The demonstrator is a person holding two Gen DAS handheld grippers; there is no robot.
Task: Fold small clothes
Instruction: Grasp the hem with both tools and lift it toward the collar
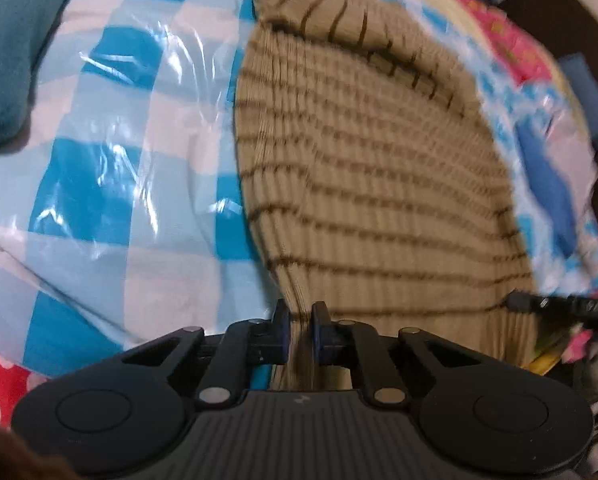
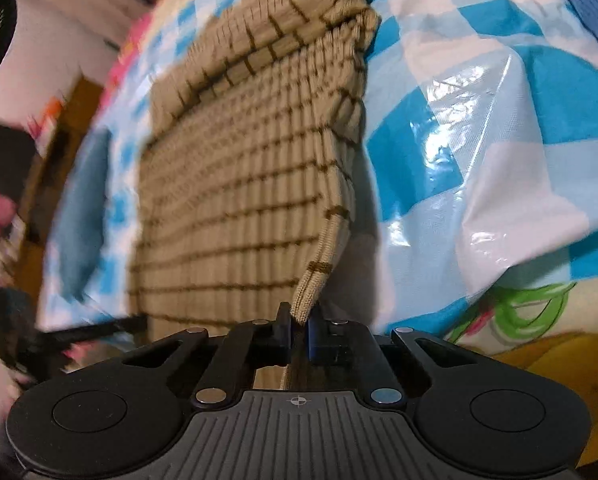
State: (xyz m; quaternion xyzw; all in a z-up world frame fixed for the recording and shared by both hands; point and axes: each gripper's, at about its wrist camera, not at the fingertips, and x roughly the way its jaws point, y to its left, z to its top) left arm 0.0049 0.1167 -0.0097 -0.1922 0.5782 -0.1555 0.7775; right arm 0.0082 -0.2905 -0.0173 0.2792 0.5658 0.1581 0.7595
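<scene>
Left gripper point(image 1: 302, 322): jaws clenched on the near hem of the knit garment point(image 1: 363, 184), a pinch of tan ribbed fabric standing up between the blue pads. Right gripper point(image 2: 298, 326): likewise clamped, gripping the garment point(image 2: 239, 184) at its near right corner, where the edge is drawn up into a narrow fold between the jaws.

Garment: tan, ribbed, with thin dark brown stripes. Its long axis runs away from both grippers, from the held hem to the far end; the stripes run crosswise to that axis. At the far end a part with a differently angled stripe pattern is folded over the body; whether this is a sleeve cannot be told. In the left wrist view the opposite gripper's dark fingers point(image 1: 555, 304) meet the hem to the right; in the right wrist view the left one point(image 2: 83, 334) shows at lower left.

Pose: both tools point steeply downward at the hem, side by side along the same edge. No hand is visible.

Beneath and beyond the garment lies a blue and white checked sheet point(image 1: 111, 152) with a glossy plastic sheen. A teal cloth point(image 1: 7, 56) lies far left of the left gripper.
</scene>
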